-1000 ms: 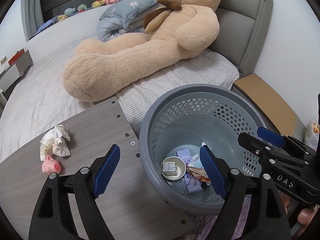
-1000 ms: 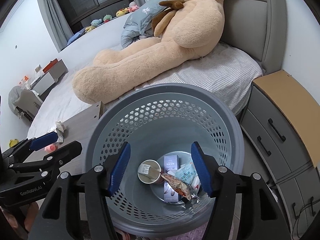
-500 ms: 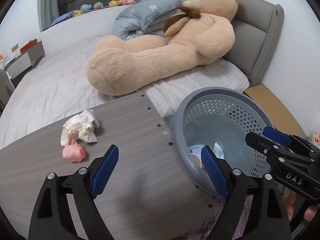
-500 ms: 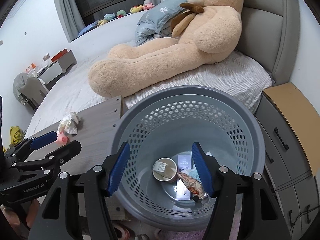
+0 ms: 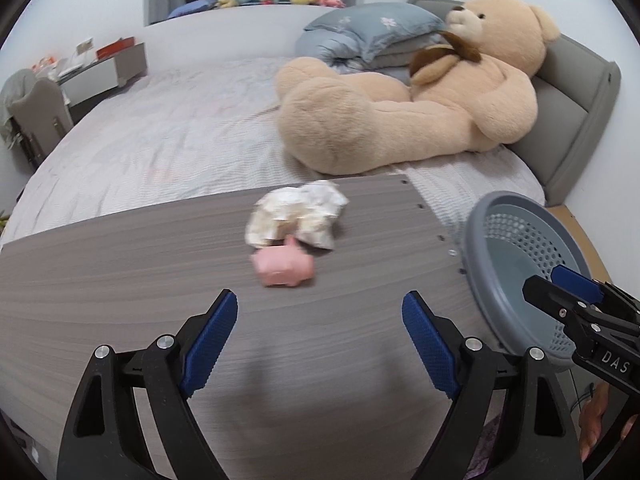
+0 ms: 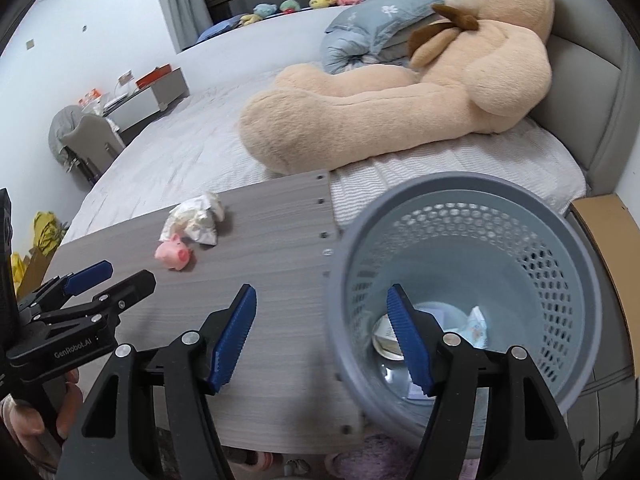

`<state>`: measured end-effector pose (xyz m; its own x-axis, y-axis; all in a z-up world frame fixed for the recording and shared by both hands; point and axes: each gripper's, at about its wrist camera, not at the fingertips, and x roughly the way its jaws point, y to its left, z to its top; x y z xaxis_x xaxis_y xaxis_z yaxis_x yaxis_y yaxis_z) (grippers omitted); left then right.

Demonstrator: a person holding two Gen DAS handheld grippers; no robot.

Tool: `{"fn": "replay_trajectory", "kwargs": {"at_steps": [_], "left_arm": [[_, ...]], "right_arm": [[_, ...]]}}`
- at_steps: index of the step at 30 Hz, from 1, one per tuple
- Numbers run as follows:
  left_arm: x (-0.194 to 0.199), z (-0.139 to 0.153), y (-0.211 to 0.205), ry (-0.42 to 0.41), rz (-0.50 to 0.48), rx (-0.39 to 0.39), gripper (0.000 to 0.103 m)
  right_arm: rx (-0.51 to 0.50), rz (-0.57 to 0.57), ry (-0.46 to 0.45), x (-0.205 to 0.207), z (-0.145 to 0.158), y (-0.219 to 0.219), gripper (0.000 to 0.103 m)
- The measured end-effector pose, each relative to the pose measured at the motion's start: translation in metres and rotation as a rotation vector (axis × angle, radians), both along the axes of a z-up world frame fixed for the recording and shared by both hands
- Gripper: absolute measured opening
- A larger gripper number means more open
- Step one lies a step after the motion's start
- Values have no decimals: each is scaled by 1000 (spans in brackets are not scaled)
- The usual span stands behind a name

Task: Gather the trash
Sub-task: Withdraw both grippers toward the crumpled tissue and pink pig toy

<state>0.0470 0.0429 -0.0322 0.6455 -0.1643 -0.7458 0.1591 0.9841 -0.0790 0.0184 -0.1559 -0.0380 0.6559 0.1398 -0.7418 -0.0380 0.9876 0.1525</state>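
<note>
A crumpled white tissue (image 5: 298,218) lies on the grey wooden table (image 5: 120,280), with a small pink pig toy (image 5: 282,266) touching its near side. Both show in the right wrist view too, the tissue (image 6: 196,220) and the pig (image 6: 174,254). My left gripper (image 5: 320,338) is open and empty, above the table just short of the pig. My right gripper (image 6: 320,334) is open and empty, straddling the rim of the grey perforated trash basket (image 6: 520,240). The basket holds a paper cup (image 6: 386,344) and wrappers (image 6: 478,326).
The basket (image 5: 516,264) stands off the table's right edge. Behind the table is a bed with a large tan teddy bear (image 5: 420,108) and blue-grey pillows (image 5: 360,36). A brown-topped nightstand (image 6: 612,232) is at the far right.
Both grippers have swung left, away from over the basket toward the table. The left gripper now faces the tissue and pig; the basket has slid to its right edge. Both jaws stayed open.
</note>
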Motion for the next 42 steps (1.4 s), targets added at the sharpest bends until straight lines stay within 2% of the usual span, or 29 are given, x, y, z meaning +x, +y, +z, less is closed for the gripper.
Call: {"fn": "replay_trajectory", "kwargs": {"at_steps": [8,18,28,42], "left_arm": [[1,0,63,-23,102,29,83],[-2,-14,125,12,203,30,83],[3,-26,149,49,254,23,83],[6,-33,161,70,286,30,83]], "right_arm": [[-26,114,-11,16,5,59,65],[-46,211,12,42,-3,112,67],[-54,256,77,69,-28,152,67],[-74,189,130,99,-55,176,67]]}}
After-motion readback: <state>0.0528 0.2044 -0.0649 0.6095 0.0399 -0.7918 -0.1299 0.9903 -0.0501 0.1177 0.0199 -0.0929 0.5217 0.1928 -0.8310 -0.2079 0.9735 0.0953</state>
